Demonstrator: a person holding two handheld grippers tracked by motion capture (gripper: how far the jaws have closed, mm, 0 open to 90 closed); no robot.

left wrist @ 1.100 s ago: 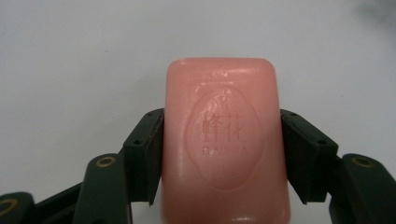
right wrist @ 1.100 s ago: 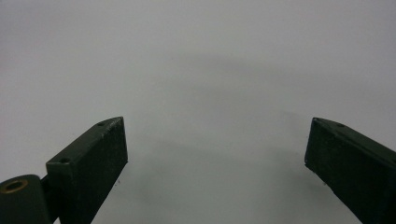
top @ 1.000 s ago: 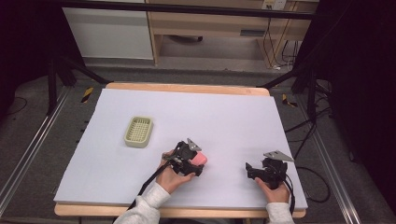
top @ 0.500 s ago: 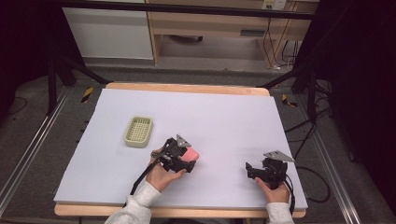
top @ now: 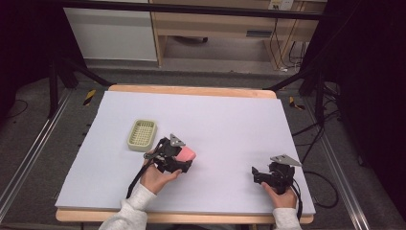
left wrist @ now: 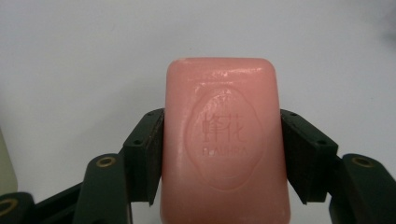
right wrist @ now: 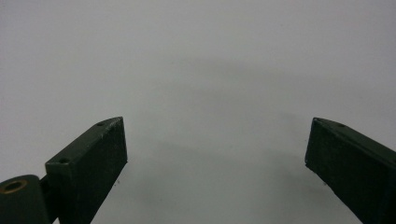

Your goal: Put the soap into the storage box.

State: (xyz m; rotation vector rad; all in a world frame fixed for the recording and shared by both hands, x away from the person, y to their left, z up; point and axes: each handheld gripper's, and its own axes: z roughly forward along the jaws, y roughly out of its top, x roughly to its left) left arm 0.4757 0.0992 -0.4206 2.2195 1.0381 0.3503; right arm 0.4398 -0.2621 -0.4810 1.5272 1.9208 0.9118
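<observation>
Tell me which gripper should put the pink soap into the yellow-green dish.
Left. The left gripper is already shut on the pink soap, and the dish lies just beside it. The right gripper is open with nothing between its jaws, far across the table, probably a longer reach.

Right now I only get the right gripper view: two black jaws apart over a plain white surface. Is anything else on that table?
Observer: Yes. The left gripper is clamped on a pink soap.
Operator: Is it a plain bar?
Observer: No. An oval stamp with characters is pressed into its top face.
Operator: Anything besides the soap?
Observer: A pale green tray sits on the table, beyond the left gripper and a little to its left.
Operator: And where is my gripper?
Observer: The right gripper is near the table's front right, held by a hand.
</observation>
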